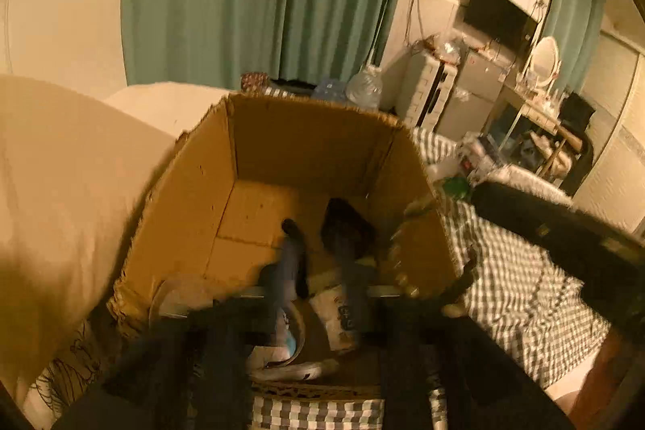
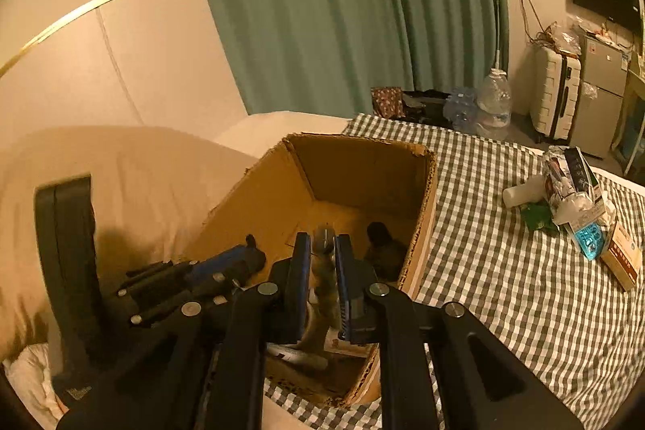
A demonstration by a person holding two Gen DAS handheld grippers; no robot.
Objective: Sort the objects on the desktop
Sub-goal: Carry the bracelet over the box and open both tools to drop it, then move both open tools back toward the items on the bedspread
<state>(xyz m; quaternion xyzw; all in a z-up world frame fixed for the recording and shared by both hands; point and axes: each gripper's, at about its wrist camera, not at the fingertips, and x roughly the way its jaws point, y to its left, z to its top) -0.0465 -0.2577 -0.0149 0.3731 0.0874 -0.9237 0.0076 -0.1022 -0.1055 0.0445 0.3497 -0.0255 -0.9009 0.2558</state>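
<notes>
The right gripper (image 2: 322, 248), clamped mid-length on a slim, apparently rigid, light cylindrical item (image 2: 323, 260), hovers over the cardboard box (image 2: 423, 220); the left gripper (image 1: 318, 224) stands apart.

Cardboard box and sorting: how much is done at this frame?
Partly done. Several items, some pale packets and a dark object, already lie in the cardboard box. The right gripper is shut on a slim grey object over the box. A pile of packets and a white bottle lie on the checkered cloth, unsorted.
</notes>
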